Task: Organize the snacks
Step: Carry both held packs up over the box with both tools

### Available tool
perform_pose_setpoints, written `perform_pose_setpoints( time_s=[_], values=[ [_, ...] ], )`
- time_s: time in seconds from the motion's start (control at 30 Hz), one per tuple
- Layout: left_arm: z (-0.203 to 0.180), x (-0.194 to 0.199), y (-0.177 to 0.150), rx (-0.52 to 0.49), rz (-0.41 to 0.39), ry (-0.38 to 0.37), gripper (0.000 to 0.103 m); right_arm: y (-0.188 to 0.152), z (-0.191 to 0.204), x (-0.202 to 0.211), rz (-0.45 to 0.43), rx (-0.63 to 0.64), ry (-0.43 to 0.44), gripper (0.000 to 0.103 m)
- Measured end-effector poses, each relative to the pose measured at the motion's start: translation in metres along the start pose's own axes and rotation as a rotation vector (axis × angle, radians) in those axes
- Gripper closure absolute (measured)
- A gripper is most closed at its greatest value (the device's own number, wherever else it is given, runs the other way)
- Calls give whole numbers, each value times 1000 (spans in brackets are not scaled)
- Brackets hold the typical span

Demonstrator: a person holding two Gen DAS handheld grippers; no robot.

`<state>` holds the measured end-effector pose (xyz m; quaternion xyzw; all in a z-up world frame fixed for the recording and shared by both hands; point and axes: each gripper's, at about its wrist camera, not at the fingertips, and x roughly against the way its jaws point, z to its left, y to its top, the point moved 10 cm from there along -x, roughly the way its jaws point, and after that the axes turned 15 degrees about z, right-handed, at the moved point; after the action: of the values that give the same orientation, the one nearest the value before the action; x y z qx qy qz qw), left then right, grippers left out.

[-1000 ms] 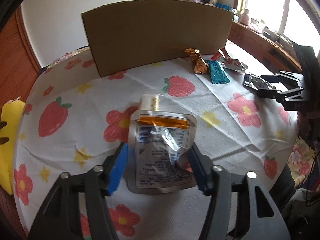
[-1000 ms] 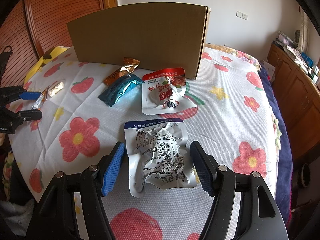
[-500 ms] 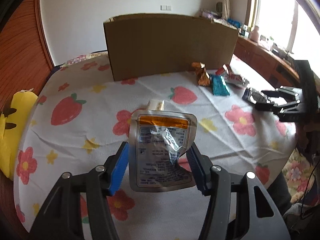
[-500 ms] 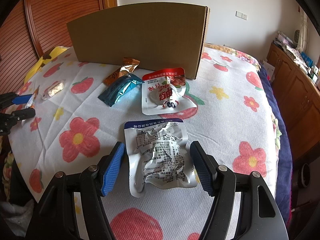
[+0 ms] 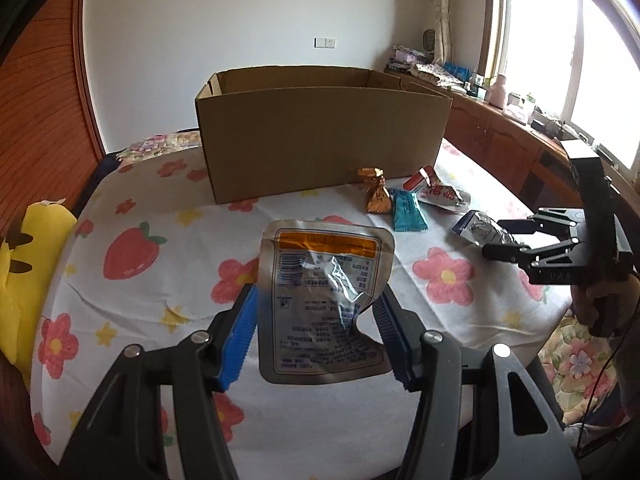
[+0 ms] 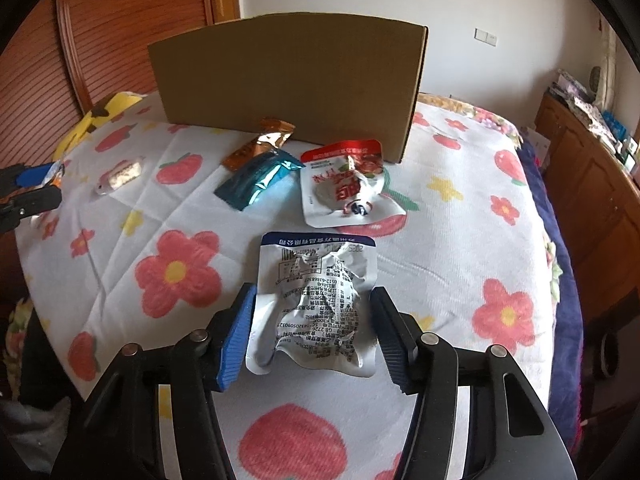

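Observation:
My left gripper [image 5: 318, 330] is shut on a silver pouch with an orange band [image 5: 324, 300] and holds it raised above the table, in front of an open cardboard box [image 5: 320, 136]. My right gripper [image 6: 312, 332] is shut on a silver packet with a blue top edge [image 6: 316, 304], which rests low over the cloth; it shows at the right of the left wrist view [image 5: 478, 230]. A red-and-white pouch [image 6: 348, 184], a teal packet [image 6: 258, 180] and a copper wrapper [image 6: 260, 146] lie before the box [image 6: 284, 84]. A small clear-wrapped snack [image 6: 120, 174] lies to the left.
The table has a white cloth with flowers and strawberries [image 6: 176, 272]. A yellow plush [image 5: 24, 264] lies at the left edge. A wooden sideboard with clutter [image 5: 500, 128] runs under the window on the right. A wooden slatted door [image 6: 112, 40] stands behind.
My left gripper has lifted the orange-banded pouch off the cloth and risen, so the box's open top now shows. The small clear snack stayed on the cloth. The right gripper has held still.

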<state>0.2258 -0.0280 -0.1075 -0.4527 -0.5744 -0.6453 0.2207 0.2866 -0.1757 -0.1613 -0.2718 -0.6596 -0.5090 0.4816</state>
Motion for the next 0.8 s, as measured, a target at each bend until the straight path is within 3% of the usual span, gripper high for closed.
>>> perform_pose_setpoints(
  time_s=[0.5, 0.8],
  values=[
    [3, -1, 23, 48, -54, 4, 45, 12, 11, 48, -111, 8, 34, 44],
    [5, 7, 63, 47, -111, 8, 45, 45, 14, 81, -200, 43, 23, 44]
  ],
)
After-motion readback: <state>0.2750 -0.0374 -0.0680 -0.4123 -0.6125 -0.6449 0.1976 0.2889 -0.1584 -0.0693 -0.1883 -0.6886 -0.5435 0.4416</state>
